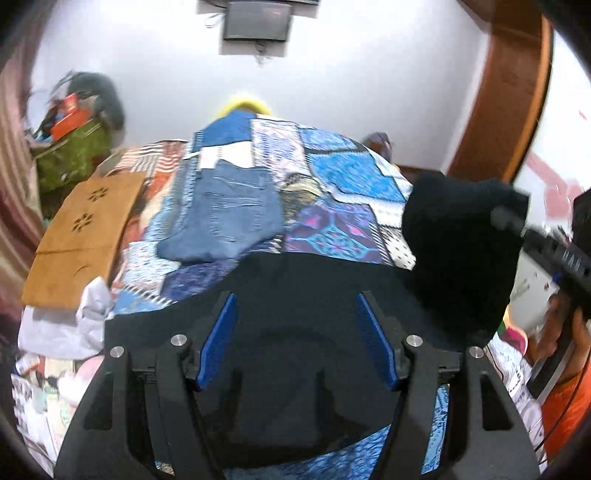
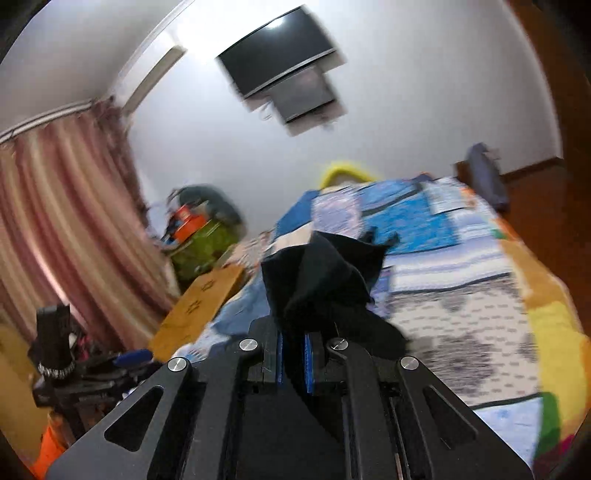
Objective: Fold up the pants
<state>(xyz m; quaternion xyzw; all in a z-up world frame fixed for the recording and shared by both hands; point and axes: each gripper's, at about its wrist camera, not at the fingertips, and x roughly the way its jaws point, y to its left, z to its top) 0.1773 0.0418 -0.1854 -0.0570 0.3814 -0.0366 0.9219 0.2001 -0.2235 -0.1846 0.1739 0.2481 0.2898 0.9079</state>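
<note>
While I am lifting: right gripper (image 2: 291,363) fingers are clamping the black pants (image 2: 325,273).
Left gripper (image 1: 297,341): fingers are standing apart, empty.
Progress: folding is only beginning.

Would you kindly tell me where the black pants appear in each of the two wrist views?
Left wrist: the black pants fill the lower centre, one end lifted at right by the right gripper.
Right wrist: the pants bunch at centre, clamped in the right gripper.
Shared landmark: the wall TV above the bed.

No readable text or labels
</note>
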